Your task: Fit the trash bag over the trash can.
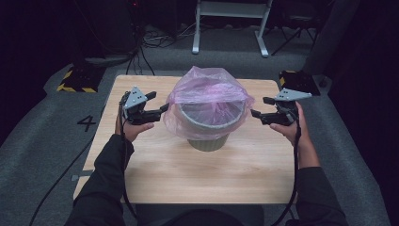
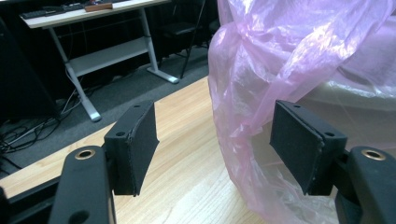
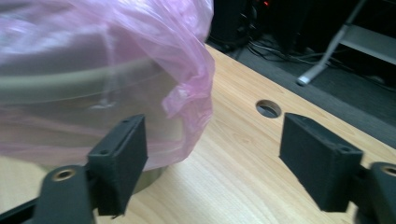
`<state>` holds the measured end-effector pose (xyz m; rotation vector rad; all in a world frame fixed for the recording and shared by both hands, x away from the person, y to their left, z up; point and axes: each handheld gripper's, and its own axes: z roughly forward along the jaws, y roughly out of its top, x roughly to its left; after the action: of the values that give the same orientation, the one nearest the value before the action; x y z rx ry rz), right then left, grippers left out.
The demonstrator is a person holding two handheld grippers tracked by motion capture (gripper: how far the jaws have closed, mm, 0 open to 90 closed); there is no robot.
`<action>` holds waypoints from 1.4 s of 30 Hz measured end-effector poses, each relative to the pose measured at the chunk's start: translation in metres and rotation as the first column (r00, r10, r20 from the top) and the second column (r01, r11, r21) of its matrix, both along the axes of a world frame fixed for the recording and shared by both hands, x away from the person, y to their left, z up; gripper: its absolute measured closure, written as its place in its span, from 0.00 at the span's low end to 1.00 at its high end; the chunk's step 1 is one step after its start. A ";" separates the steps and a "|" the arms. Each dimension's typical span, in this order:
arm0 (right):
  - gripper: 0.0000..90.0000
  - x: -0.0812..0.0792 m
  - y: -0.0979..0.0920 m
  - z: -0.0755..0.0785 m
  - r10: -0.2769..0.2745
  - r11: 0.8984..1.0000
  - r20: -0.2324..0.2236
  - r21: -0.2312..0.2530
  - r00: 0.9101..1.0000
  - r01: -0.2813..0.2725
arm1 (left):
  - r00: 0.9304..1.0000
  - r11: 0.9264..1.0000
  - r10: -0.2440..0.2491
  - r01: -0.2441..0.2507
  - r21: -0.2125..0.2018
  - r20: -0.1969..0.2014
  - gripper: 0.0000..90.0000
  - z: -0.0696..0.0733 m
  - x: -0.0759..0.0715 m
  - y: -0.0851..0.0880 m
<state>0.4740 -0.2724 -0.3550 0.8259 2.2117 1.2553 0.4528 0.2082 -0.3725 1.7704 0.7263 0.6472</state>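
Beside the round grey bin (image 1: pixel 207 123) draped in crinkly pink plastic bag (image 1: pixel 207 89), both claws gape empty.

The table (image 1: pixel 155 179) is viewed from above the person's side, looking forward and down. Each gripper view is taken low and close along its own jaws, from opposite sides. The pink bag (image 1: pixel 207 92) (image 2: pixel 280 70) (image 3: pixel 116 46) over the bin (image 1: pixel 207 136) is shared by all views.
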 end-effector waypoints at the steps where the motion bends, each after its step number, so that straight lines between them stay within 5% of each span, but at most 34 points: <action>1: 0.24 -0.004 -0.004 0.003 0.010 0.999 0.010 0.032 1.000 -0.010 | 1.000 1.000 -0.001 0.001 0.012 0.003 0.37 0.001 0.000 -0.001; 6: 0.32 -0.010 0.003 0.020 0.011 0.999 0.105 0.036 0.994 -0.015 | 1.000 0.999 -0.013 0.012 0.033 0.020 0.41 0.005 0.002 -0.006; 9: 0.42 -0.002 0.012 0.027 0.016 1.000 0.120 0.019 0.993 -0.018 | 1.000 0.999 -0.016 0.015 0.046 0.024 0.47 0.007 0.006 -0.011; 14: 0.59 0.014 0.023 0.029 0.064 0.998 0.087 -0.001 0.994 -0.064 | 0.999 0.998 -0.034 0.033 0.046 0.011 0.54 0.008 0.017 -0.017; 20: 0.63 0.027 0.031 0.028 0.138 0.990 0.023 0.038 0.990 -0.139 | 0.998 0.996 -0.066 0.065 0.066 0.014 0.71 0.012 0.025 -0.024; 30: 0.99 0.034 0.037 0.026 0.098 0.995 0.037 -0.023 0.994 -0.098 | 0.996 0.992 -0.080 0.076 0.096 0.040 1.00 0.022 0.040 -0.032; 39: 1.00 0.059 0.038 0.020 -0.026 0.996 0.028 0.081 0.999 0.023 | 0.998 0.996 -0.018 0.023 0.091 -0.054 1.00 0.013 0.077 -0.038; 42: 1.00 0.069 0.041 0.014 -0.069 0.993 0.010 0.096 0.998 0.068 | 0.992 0.998 0.012 -0.004 0.062 -0.127 1.00 -0.001 0.097 -0.037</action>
<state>0.5432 -0.2312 -0.3411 0.9201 2.1080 1.3386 0.5496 0.1711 -0.3739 1.8799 0.8084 0.5713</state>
